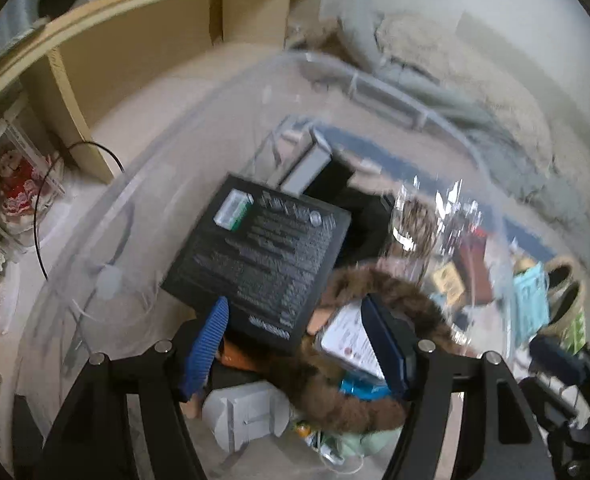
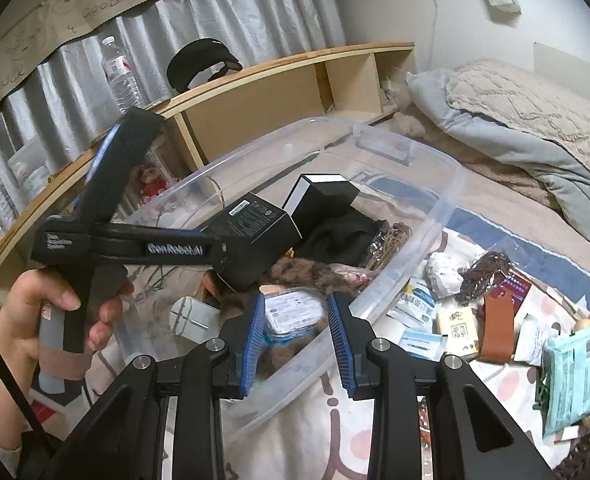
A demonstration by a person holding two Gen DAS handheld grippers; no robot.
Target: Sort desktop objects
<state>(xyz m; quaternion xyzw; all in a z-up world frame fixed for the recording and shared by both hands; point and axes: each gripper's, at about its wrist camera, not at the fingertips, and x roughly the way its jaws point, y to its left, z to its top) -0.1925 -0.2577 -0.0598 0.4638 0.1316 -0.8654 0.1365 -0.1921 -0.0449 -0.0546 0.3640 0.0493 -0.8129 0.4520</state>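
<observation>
A big clear plastic bin sits on a bed with a cartoon sheet. Many things lie inside it.

The left gripper hangs over the bin. Its blue fingers are spread wide and hold nothing. Just under them lies a flat black box with white print, tilted on the pile. A small green and white box rests on the far left corner of the black box. Near the fingers are a brown furry thing, a white box and a white packet with a label. A grey box stands farther back. This view is blurry.

The right gripper is at the near edge of the bin. Its blue fingers are parted with a gap between them, and nothing is in the gap. In this view a hand holds the left gripper's handle on the left side.

To the right of the bin, loose things lie on the sheet: a brown leather tag, a small yellow box, a teal packet, a white lump and some white and blue packets.

Far back is a wooden shelf with a water bottle and a black band on top. A grey blanket lies on the far right.
</observation>
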